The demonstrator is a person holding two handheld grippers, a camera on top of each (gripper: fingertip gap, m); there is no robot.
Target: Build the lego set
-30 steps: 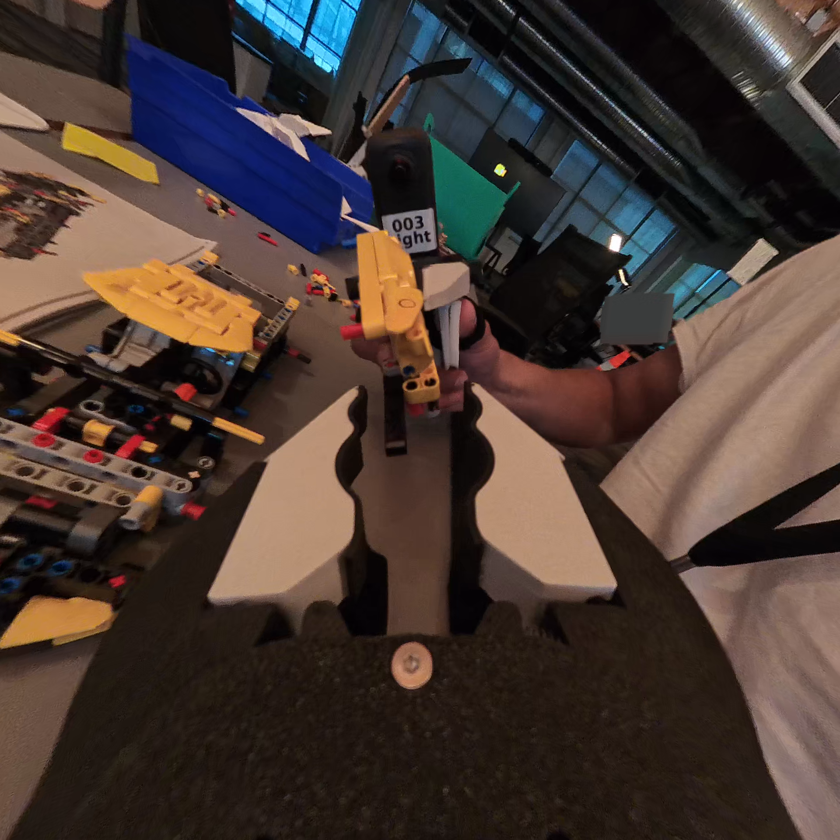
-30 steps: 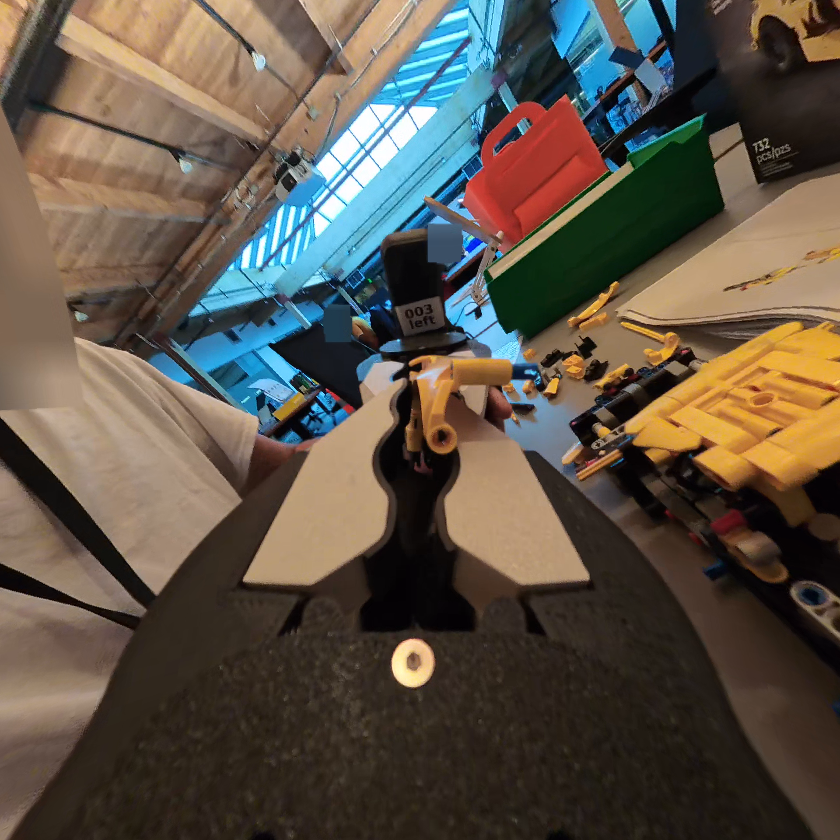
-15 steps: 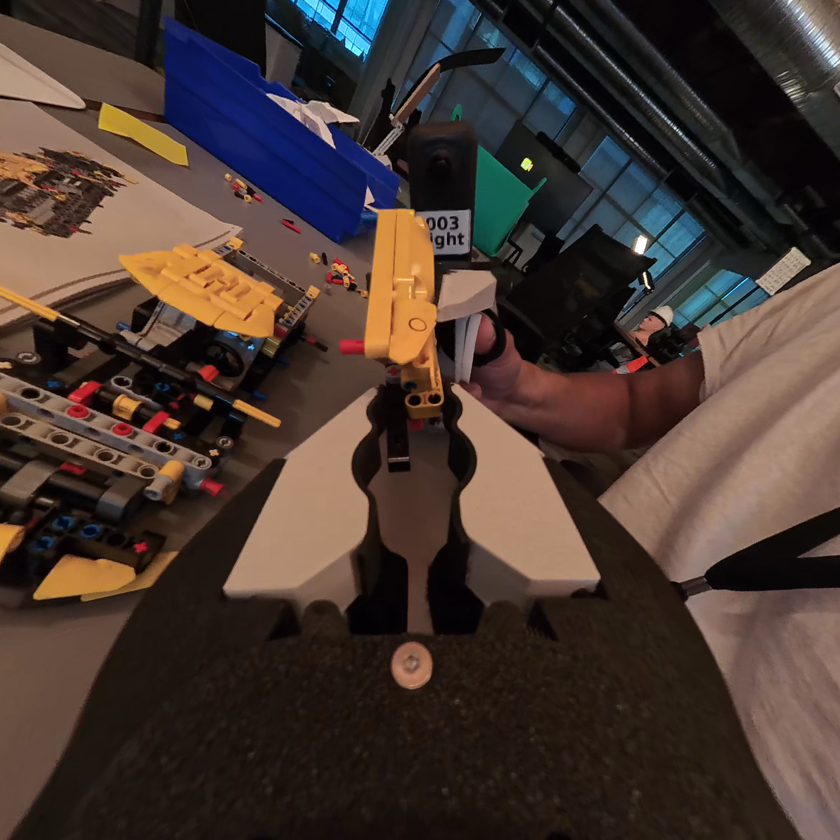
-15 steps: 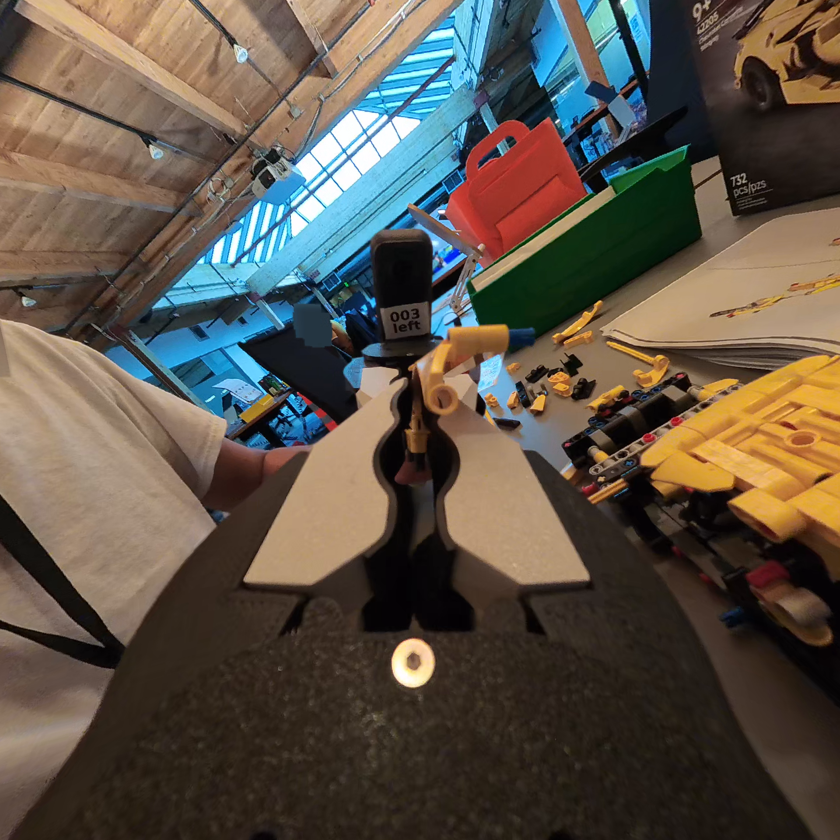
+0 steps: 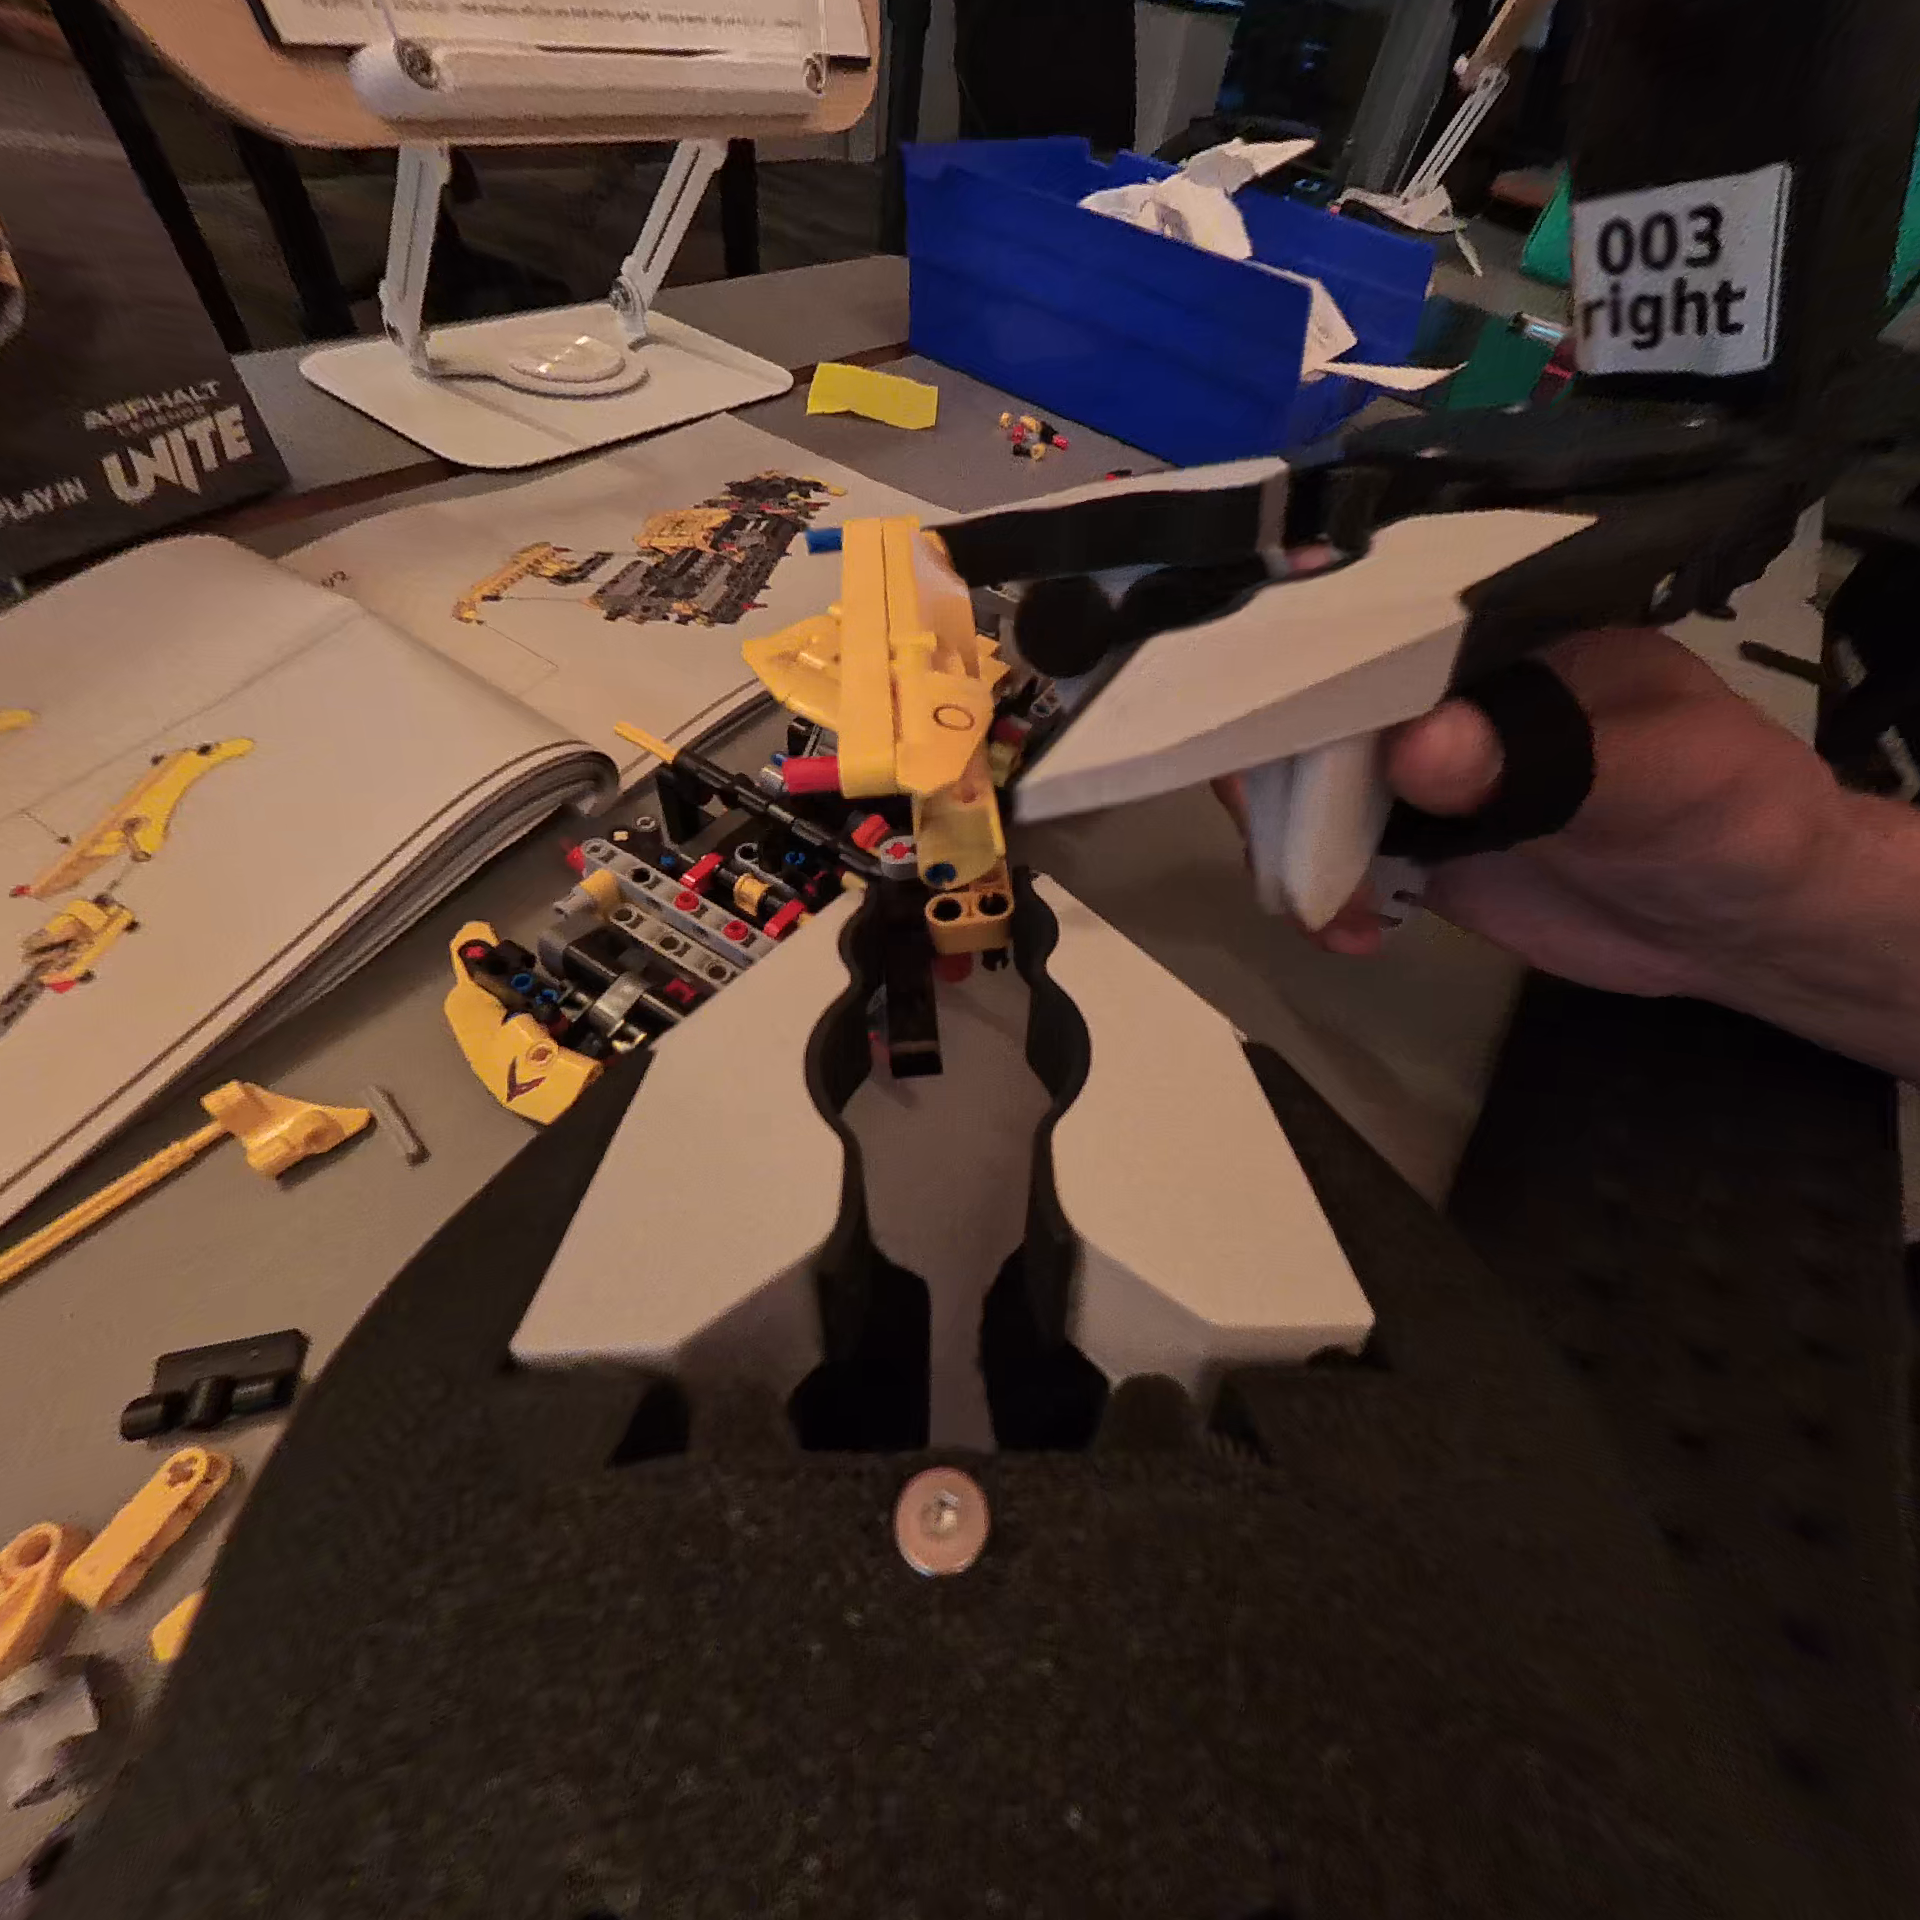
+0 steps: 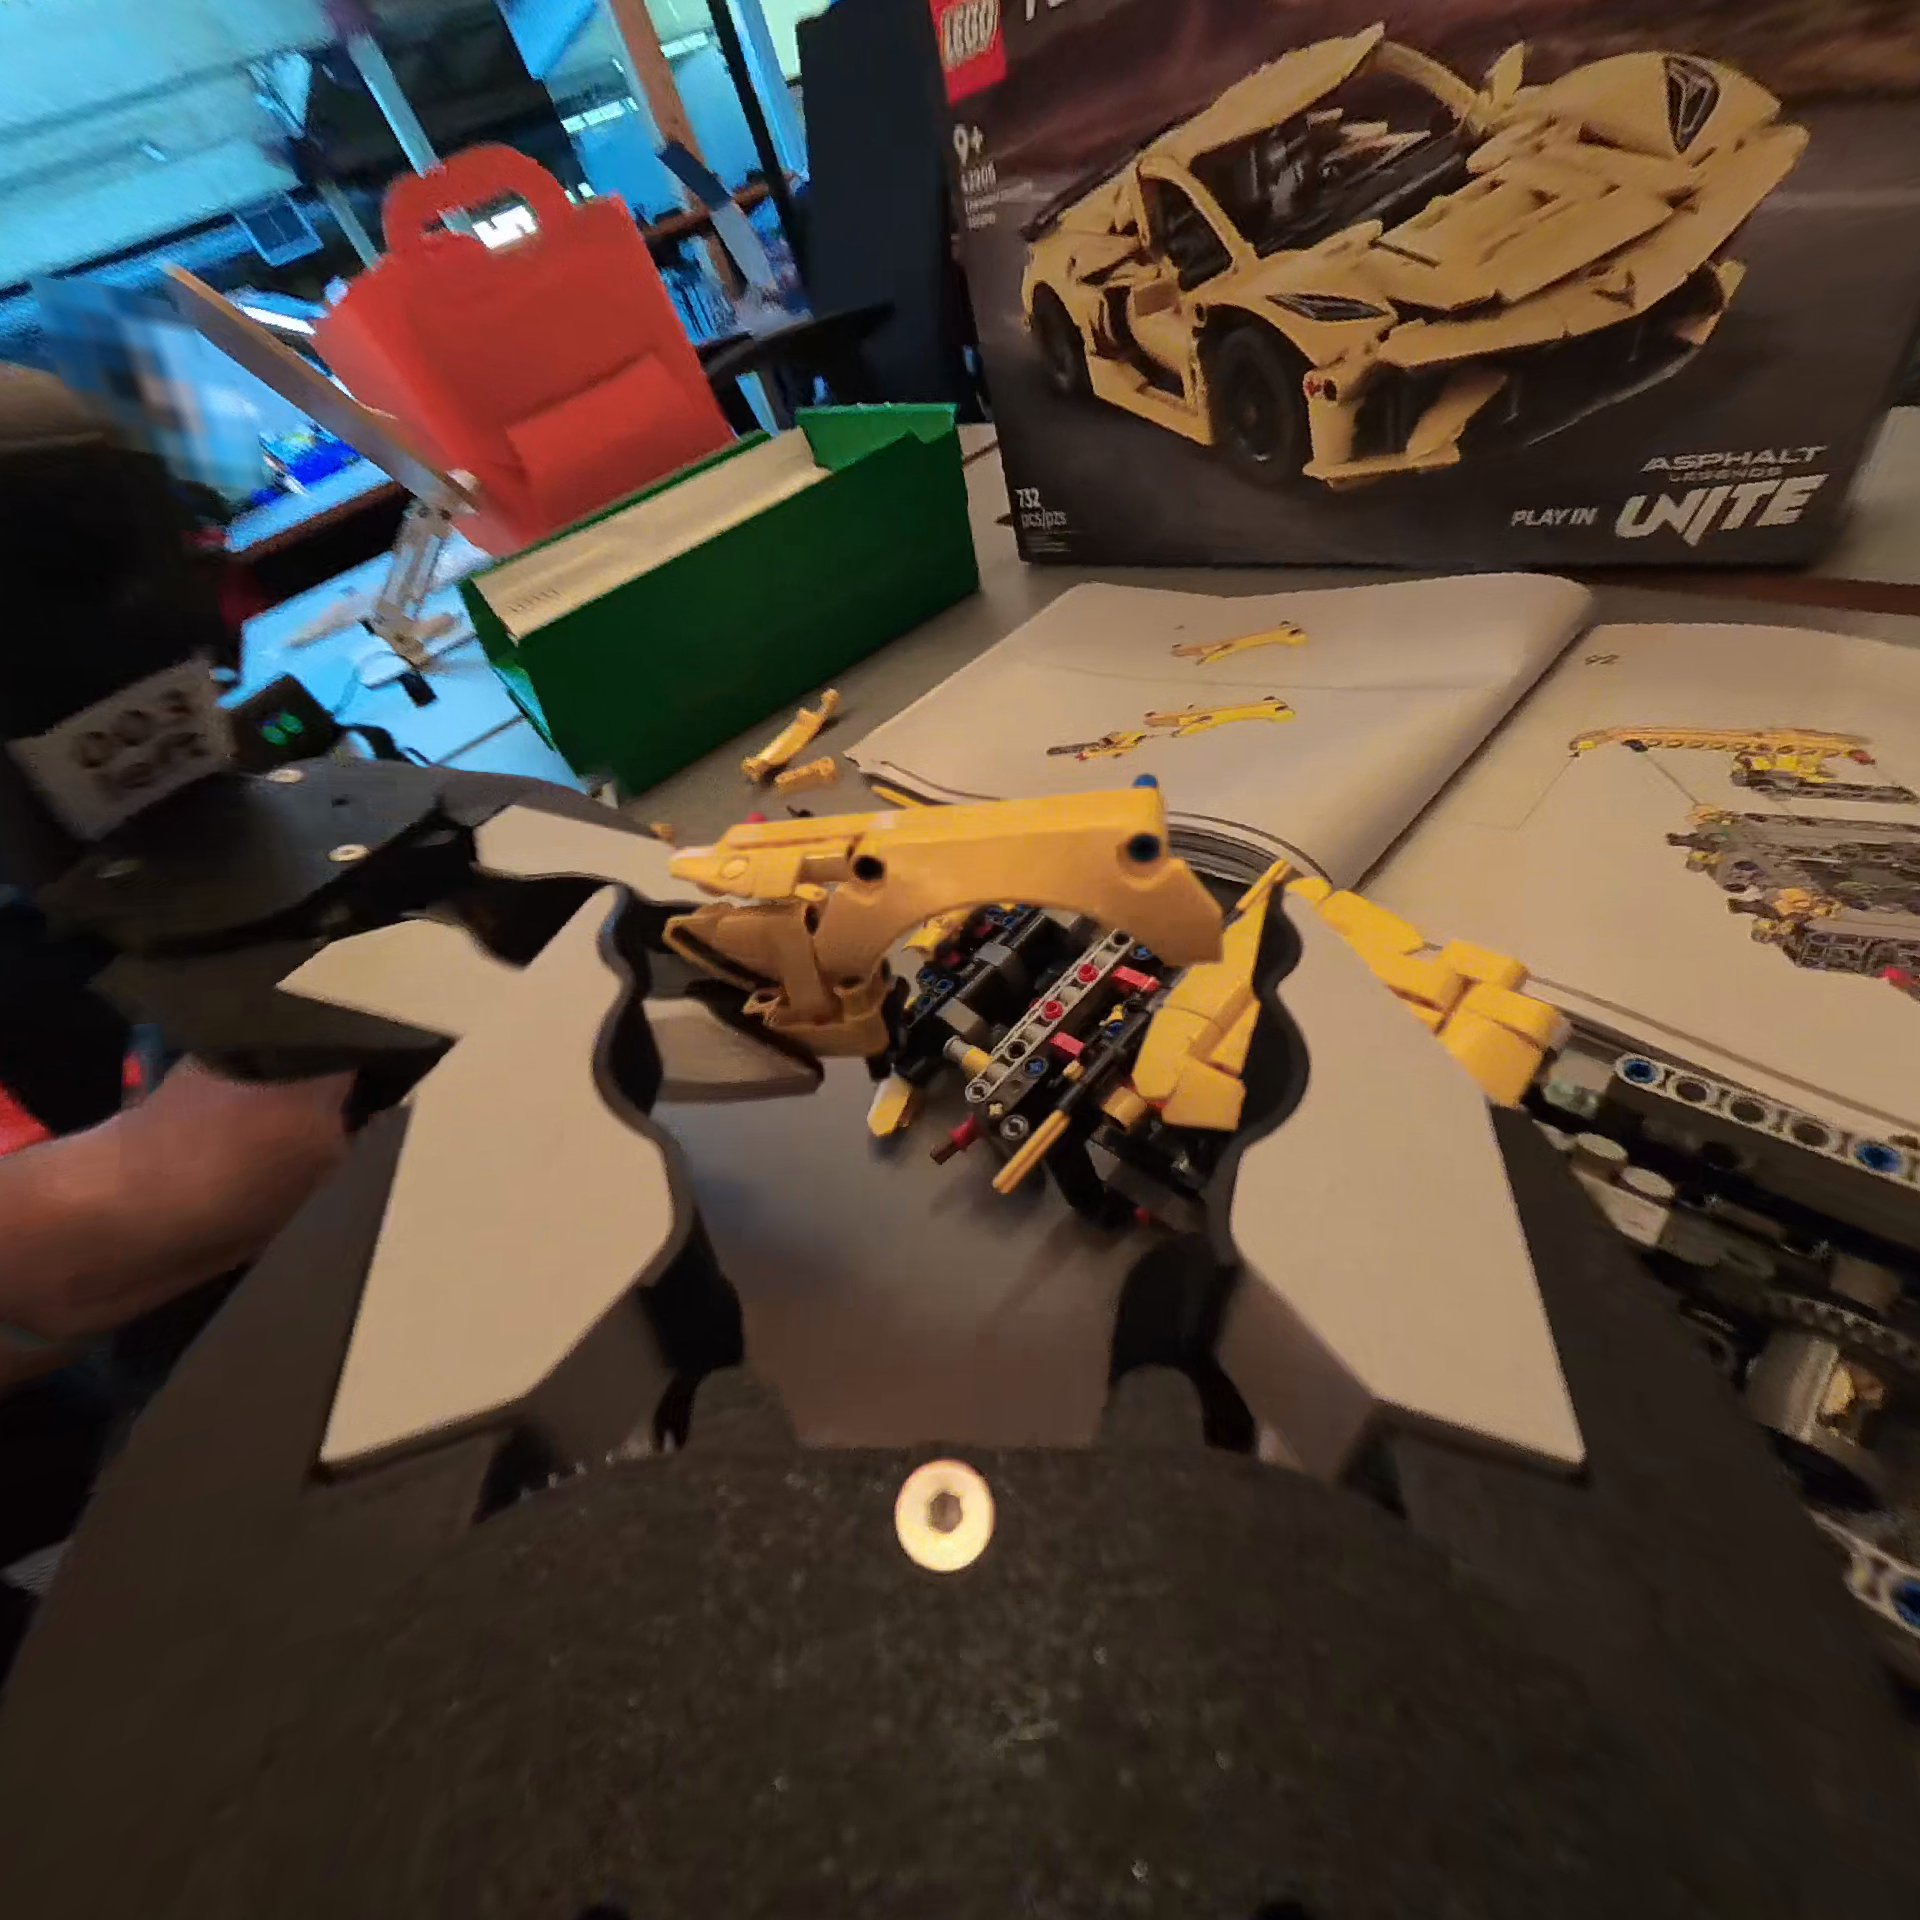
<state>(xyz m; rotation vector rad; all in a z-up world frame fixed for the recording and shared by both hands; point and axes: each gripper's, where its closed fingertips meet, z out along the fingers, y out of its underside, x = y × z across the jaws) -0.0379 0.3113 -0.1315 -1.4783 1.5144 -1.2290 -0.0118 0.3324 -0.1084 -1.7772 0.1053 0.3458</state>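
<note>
My left gripper is shut on the lower end of a yellow wheel-arch sub-assembly and holds it upright just above the partly built car chassis. In the right wrist view the same yellow piece hangs over the chassis, with the left gripper coming in from the left. My right gripper is wide open, its fingers either side of the piece and chassis. It also shows in the left wrist view, open beside the yellow piece.
An open instruction booklet lies left of the chassis, the set's box stands behind it. A blue bin, a green bin and a white stand are at the back. Loose yellow and black parts lie near. The grippers' ends are close to 4 centimetres from one another.
Both grippers have swung down from mid-air to the chassis on the table. My right gripper has opened wide and let go of the yellow piece. My left gripper has closed on it.
</note>
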